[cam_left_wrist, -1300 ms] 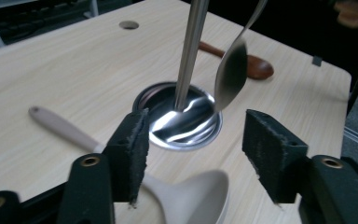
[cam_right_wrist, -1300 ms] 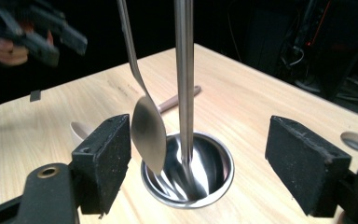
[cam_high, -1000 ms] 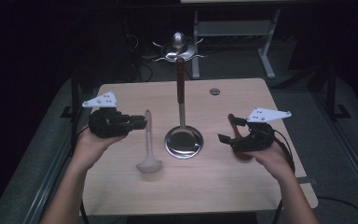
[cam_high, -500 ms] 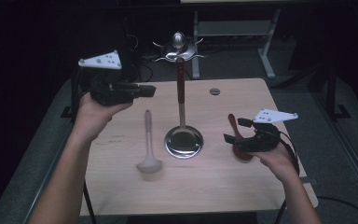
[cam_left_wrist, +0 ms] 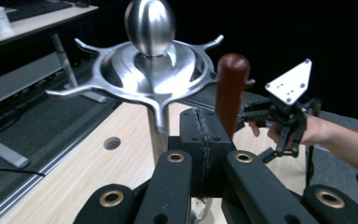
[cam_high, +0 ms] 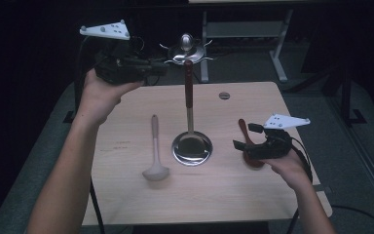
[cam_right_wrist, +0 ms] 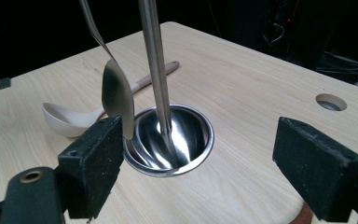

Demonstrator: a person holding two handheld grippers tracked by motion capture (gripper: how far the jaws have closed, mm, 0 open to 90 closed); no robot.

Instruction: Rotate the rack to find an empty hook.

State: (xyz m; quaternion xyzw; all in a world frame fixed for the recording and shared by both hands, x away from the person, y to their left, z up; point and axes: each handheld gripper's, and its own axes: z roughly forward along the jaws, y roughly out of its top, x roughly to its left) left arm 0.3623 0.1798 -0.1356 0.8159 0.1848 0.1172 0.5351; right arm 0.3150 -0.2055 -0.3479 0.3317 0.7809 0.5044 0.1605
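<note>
A steel utensil rack stands mid-table, with a hooked crown [cam_high: 186, 48] [cam_left_wrist: 151, 70], a pole [cam_right_wrist: 156, 70] and a bowl base [cam_high: 192, 147] [cam_right_wrist: 177, 140]. A metal spoon with a red-brown handle [cam_high: 189, 85] [cam_left_wrist: 230, 88] hangs from the crown, its blade [cam_right_wrist: 116, 98] just above the base. My left gripper [cam_high: 159, 68] [cam_left_wrist: 201, 140] is held high beside the crown, its jaws shut with nothing between them. A beige ladle [cam_high: 155, 146] [cam_right_wrist: 70, 119] lies left of the base. My right gripper [cam_high: 243, 141] [cam_right_wrist: 205, 163] hovers open over a brown spoon [cam_high: 246, 134] at the right.
The light wooden table [cam_high: 224, 204] has a round cable hole [cam_high: 224, 95] [cam_right_wrist: 331, 101] behind the rack. Another desk with a white frame [cam_high: 272, 48] stands behind it in the dark. The right gripper [cam_left_wrist: 284, 112] also appears beyond the rack in the left gripper view.
My left hand has risen from table level beside the beige ladle's handle to the height of the rack's crown. The ladle stays flat on the table. The right hand has kept still.
</note>
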